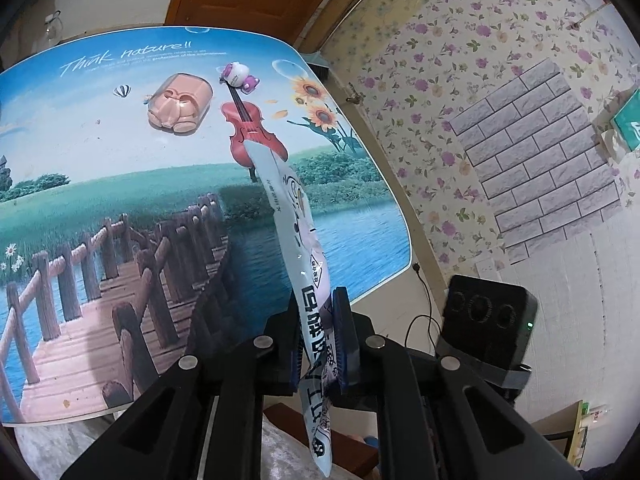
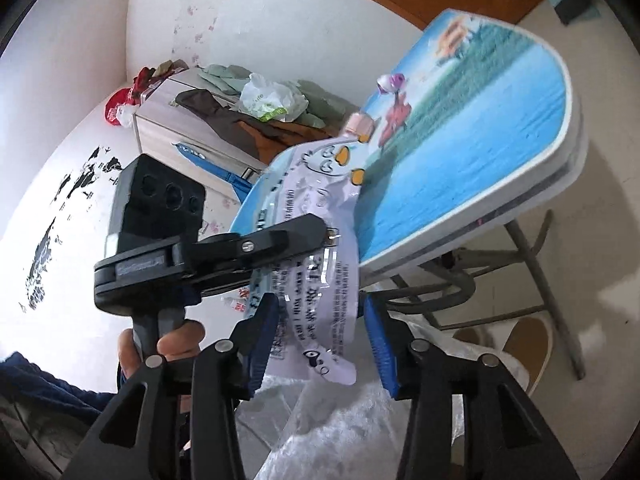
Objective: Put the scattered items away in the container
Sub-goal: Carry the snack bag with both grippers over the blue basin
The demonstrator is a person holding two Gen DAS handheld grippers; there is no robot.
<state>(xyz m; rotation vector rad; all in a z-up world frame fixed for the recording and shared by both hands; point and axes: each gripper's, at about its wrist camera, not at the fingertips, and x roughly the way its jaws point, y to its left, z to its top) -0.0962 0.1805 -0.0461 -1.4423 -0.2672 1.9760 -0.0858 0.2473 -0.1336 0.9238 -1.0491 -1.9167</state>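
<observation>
A long pale-blue and white snack packet (image 1: pixel 302 216) hangs off the table's edge, and my left gripper (image 1: pixel 320 320) is shut on its lower part. In the right wrist view the same packet (image 2: pixel 320 208) is pinched by the left gripper (image 2: pixel 329 236) from the left. My right gripper (image 2: pixel 322 340) stands open around the packet's lower end, with a gap at the right pad. On the landscape-printed table (image 1: pixel 80 160) lie a pink plastic toy (image 1: pixel 180 104) and a small purple and white figure (image 1: pixel 240 76). Crinkled clear plastic (image 2: pixel 340 432) lies below the right gripper.
The table (image 2: pixel 460 160) stands on folding metal legs (image 2: pixel 532 264), with a round wooden stool (image 2: pixel 520 340) beside them. A cabinet (image 2: pixel 160 128) piled with clothes and bags stands by the white wall. A person's hand (image 2: pixel 176 344) holds the left gripper's handle. Flowered wallpaper (image 1: pixel 480 80) lies beyond the table.
</observation>
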